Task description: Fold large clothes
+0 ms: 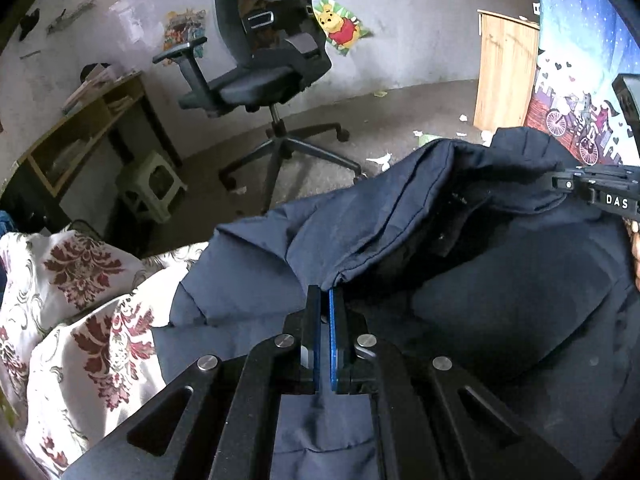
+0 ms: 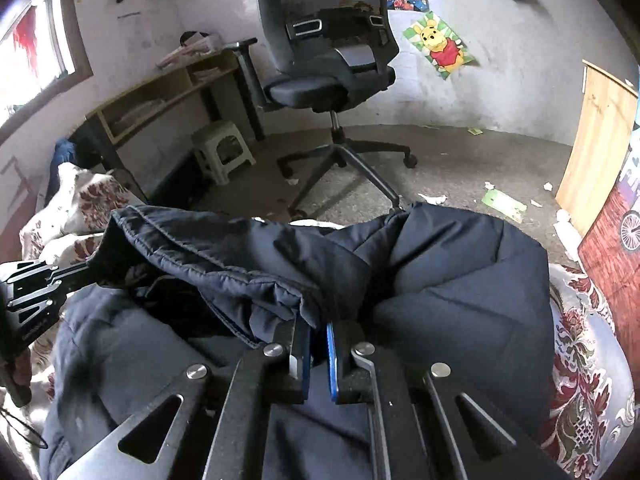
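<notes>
A navy padded jacket (image 1: 460, 264) lies heaped on a bed cover (image 1: 92, 320) patterned with red damask. The left hand-held gripper (image 1: 325, 296) and right hand-held gripper (image 2: 318, 330) each pinch its edge. At twelve o'clock stands an office chair (image 2: 332, 68) on grey floor (image 2: 460, 164); a desk (image 2: 160, 96) at ten.

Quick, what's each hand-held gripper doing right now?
Left hand-held gripper: shut on the navy jacket hem.
Right hand-held gripper: shut on the jacket's edge.
</notes>
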Motion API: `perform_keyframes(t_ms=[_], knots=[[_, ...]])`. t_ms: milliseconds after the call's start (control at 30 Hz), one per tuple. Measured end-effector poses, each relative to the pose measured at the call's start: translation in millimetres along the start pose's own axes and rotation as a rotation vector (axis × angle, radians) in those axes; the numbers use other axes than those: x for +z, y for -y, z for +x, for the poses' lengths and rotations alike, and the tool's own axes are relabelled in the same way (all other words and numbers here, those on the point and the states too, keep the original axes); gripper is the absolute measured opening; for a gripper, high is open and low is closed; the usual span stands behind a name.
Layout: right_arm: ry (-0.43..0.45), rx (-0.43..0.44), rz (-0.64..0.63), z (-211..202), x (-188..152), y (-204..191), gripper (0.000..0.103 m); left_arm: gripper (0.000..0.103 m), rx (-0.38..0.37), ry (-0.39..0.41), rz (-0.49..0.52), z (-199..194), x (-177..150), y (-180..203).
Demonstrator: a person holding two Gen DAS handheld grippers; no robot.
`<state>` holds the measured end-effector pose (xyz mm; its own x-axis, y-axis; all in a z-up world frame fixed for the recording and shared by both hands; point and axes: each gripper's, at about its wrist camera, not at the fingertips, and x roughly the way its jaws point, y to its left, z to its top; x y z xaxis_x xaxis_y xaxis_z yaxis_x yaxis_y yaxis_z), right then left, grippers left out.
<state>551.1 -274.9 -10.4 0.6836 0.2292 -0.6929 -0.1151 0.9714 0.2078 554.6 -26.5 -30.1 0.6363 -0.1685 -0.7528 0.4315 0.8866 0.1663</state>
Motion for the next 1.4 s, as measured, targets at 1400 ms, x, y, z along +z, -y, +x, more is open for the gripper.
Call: perform_keyframes(t_ms=[1400], knots=[[-0.151,0.093,0.026,33,21,0,0.017,0.002,-0.205,0.162,-0.212,-46,35,-37]])
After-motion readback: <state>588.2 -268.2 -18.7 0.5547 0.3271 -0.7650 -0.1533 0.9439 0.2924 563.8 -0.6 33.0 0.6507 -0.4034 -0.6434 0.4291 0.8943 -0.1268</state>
